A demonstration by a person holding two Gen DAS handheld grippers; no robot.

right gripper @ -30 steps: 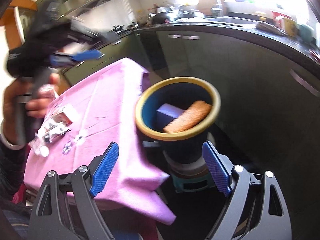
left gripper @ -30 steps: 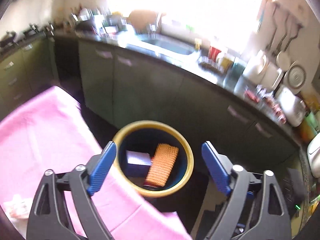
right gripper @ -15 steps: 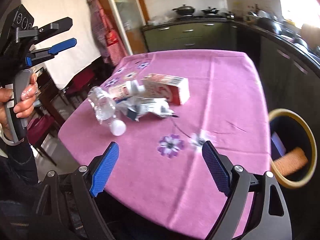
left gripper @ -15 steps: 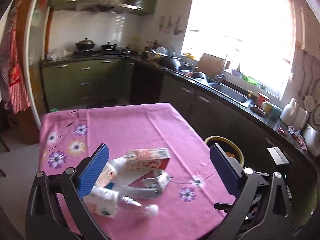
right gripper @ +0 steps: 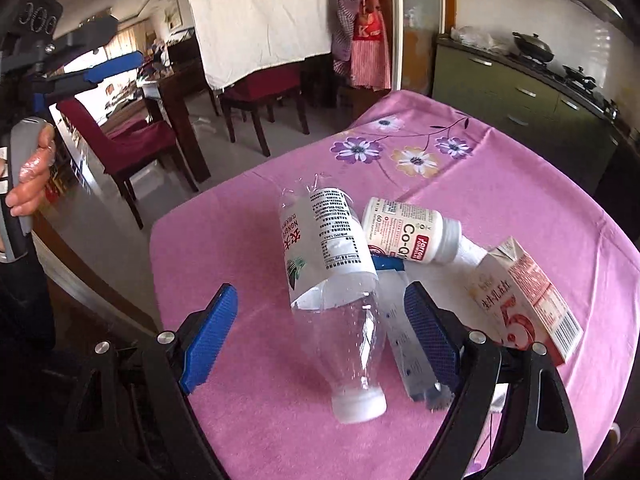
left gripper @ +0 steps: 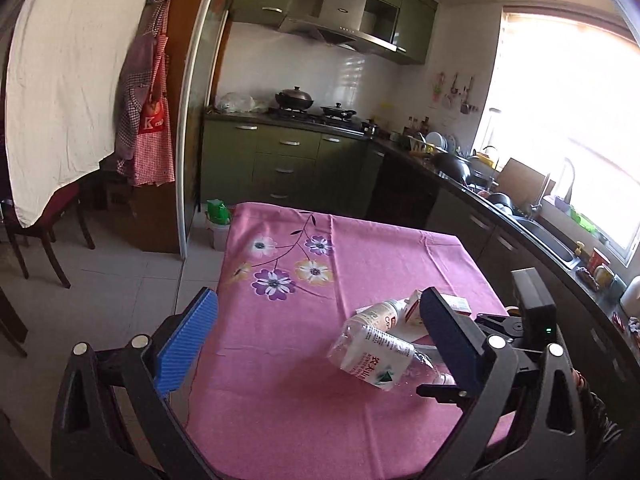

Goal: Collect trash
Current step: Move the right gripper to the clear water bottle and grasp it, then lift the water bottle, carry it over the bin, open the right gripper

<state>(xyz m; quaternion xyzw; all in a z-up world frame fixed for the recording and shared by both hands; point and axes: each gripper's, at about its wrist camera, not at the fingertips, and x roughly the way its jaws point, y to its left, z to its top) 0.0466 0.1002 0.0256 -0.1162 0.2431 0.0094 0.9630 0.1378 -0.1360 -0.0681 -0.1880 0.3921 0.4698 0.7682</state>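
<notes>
Right gripper (right gripper: 320,332) hung low over the near edge of the pink cloth (right gripper: 500,184), jaws spread wide and gripping nothing. The clear bottle (right gripper: 332,276) lay between its blue pads (right gripper: 210,332), white cap (right gripper: 360,404) pointing toward the camera, neither pad touching it. Just right of the bottle sat a white pill bottle (right gripper: 408,236), tipped on its side and resting against it. Under both lay a flat silvery wrapper (right gripper: 404,332), running near to far. Farther right lay a red-and-white carton (right gripper: 524,300), one end touching the pill bottle's cap.

Left gripper (left gripper: 316,344) was held over the left side of the table, jaws also wide apart, empty. In its view the trash pile sat to the right: the clear bottle (left gripper: 376,356) close to the right pad (left gripper: 448,340), the pill bottle (left gripper: 380,312) just beyond, the carton (left gripper: 456,304) mostly hidden behind that pad. The cloth (left gripper: 320,360) showed printed flowers (left gripper: 276,280) at its far left. Green kitchen cabinets (left gripper: 280,160) stood beyond the table
</notes>
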